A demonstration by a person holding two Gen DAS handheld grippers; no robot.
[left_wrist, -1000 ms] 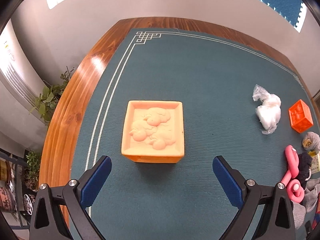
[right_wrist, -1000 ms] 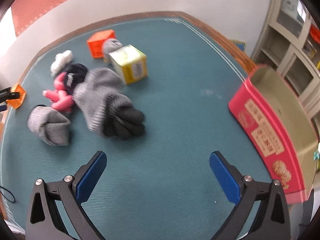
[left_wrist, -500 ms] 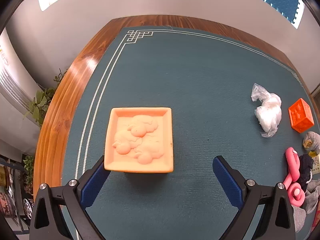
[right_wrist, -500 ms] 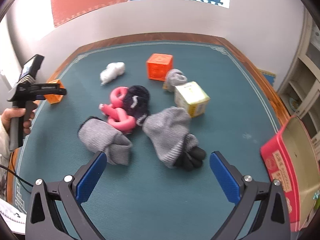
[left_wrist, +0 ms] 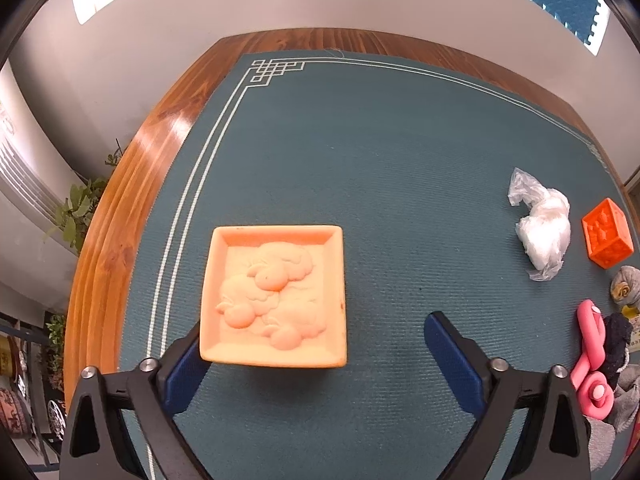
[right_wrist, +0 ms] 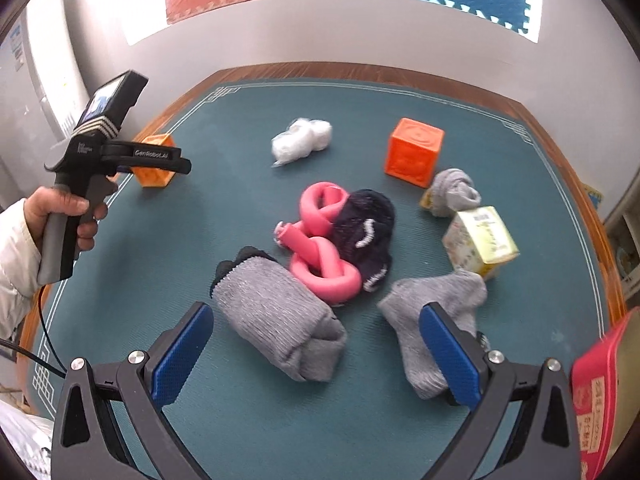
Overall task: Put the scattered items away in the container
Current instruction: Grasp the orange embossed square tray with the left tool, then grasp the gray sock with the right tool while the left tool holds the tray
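In the left wrist view my left gripper (left_wrist: 316, 356) is open, and a pale orange embossed block (left_wrist: 276, 296) sits on the green mat between its jaws, covering the left fingertip. In the right wrist view my right gripper (right_wrist: 316, 350) is open above a folded grey sock (right_wrist: 276, 316). A second grey sock (right_wrist: 436, 312) lies at the right finger. Behind them lie a pink twisted tube (right_wrist: 320, 248), a dark sock (right_wrist: 366, 232), an orange cube (right_wrist: 414, 152), a white plastic bundle (right_wrist: 300, 142), a balled grey sock (right_wrist: 454, 192) and a yellow box (right_wrist: 482, 240). The red container (right_wrist: 600, 400) is at the right edge.
The left gripper body and the hand holding it (right_wrist: 92, 160) show at the left of the right wrist view, over the orange block (right_wrist: 154, 164). The wooden table rim (left_wrist: 120, 240) borders the mat. A cabinet stands beyond the right edge.
The left gripper has moved forward, so the orange block now sits between its jaws. The right gripper has swung left from the red container to face the socks and toys.
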